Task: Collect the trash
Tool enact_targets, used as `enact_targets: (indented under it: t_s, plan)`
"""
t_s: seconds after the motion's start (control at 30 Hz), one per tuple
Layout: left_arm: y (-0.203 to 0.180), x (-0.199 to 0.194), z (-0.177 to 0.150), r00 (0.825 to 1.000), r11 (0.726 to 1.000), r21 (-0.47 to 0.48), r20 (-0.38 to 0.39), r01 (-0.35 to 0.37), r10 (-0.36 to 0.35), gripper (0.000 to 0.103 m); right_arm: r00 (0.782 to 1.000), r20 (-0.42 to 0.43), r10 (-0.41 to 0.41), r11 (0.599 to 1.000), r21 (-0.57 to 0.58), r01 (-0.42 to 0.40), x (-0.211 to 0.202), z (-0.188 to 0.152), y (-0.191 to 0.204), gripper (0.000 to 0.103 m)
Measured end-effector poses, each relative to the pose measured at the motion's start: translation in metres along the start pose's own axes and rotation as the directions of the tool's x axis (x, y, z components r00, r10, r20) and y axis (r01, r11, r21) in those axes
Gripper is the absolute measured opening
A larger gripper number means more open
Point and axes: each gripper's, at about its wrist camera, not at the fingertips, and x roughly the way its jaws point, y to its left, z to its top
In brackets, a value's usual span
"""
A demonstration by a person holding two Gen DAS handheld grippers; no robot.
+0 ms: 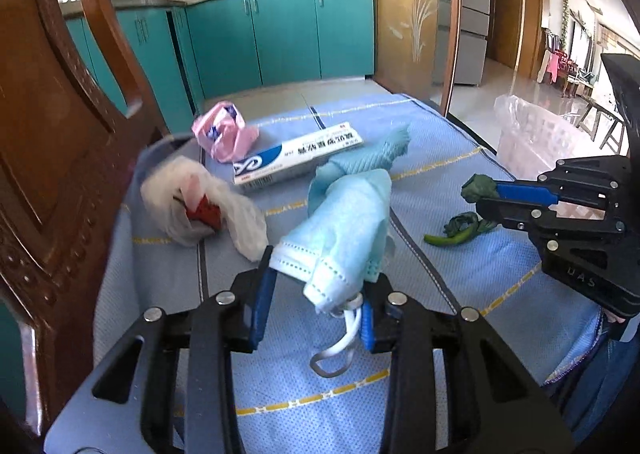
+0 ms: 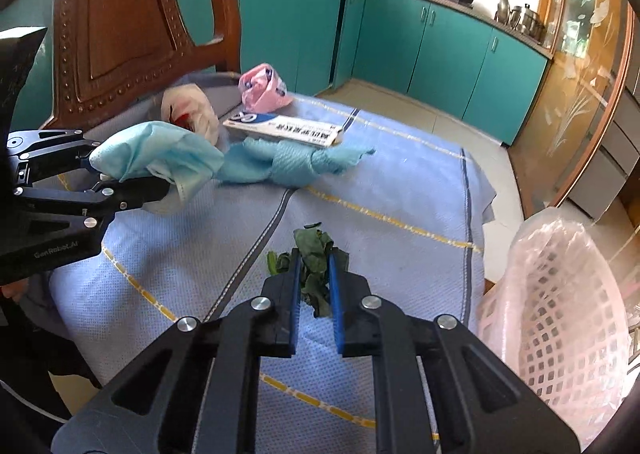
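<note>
**Left wrist view: two pieces gripped, none seen binned**

Left wrist view shows the left tool (image 1: 316,294) closed partway on a blue face mask (image 1: 344,238), lifted off the cloth-covered tabletop (image 1: 460,286). The right tool (image 2: 314,278) is nearly shut on a wilted green leaf (image 2: 316,250) near the tabletop's right edge. A pink lined basket (image 2: 560,318) stands just beyond that edge; its contents cannot be seen. By the far left corner lie, uncollected, one pink wrapper (image 1: 224,130), one medicine box (image 1: 296,158), one white plastic bag (image 1: 208,206), one teal cloth (image 1: 372,154). A second green stalk (image 1: 460,230) lies loose.
</note>
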Motion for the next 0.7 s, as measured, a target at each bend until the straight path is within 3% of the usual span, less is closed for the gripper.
enact_targets:
  t_s: [0.7]
  plan:
    - [-0.0008,-0.0009,0.0012,1.000,1.000,0.018,0.019,-0.024,0.024,0.036,0.999,0.028,-0.025,1.000,-0.019,0.025,-0.0073,-0.0005,0.0015,0.014]
